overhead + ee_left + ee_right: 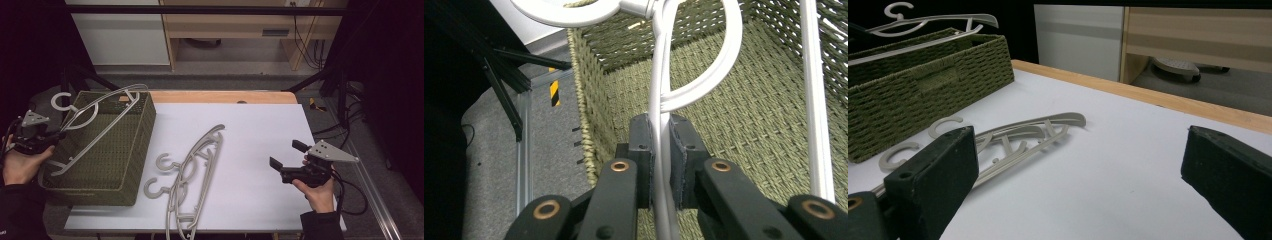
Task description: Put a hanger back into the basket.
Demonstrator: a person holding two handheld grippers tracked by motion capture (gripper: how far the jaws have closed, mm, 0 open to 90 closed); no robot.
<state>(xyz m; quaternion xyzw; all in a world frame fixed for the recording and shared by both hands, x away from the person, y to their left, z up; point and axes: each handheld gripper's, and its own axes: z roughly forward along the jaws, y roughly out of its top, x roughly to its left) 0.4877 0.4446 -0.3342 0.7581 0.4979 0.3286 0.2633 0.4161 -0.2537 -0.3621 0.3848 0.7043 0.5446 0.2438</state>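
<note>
A pale grey plastic clothes hanger [95,120] lies slanted across the top of the olive-green woven rectangular basket [131,165], its hook [62,101] sticking out past the basket's far left corner and its long bar running down toward the near left rim. The left gripper [56,136] has it: in the left gripper view the two black jaws are pinched tight on the hanger's thin white arm [660,150], with the basket's woven floor [744,130] spread out below. The person's left hand [22,162] cradles that gripper just beside the basket's left wall. Out on the white tabletop [250,130], two more pale grey hangers [192,170] lie overlapped just to the right of the basket, hooks pointing left. Well apart, over at the right edge, the right gripper [282,156] rests in the person's right hand [317,192], jaws spread wide with nothing between them, facing the loose hangers [1018,137].
</note>
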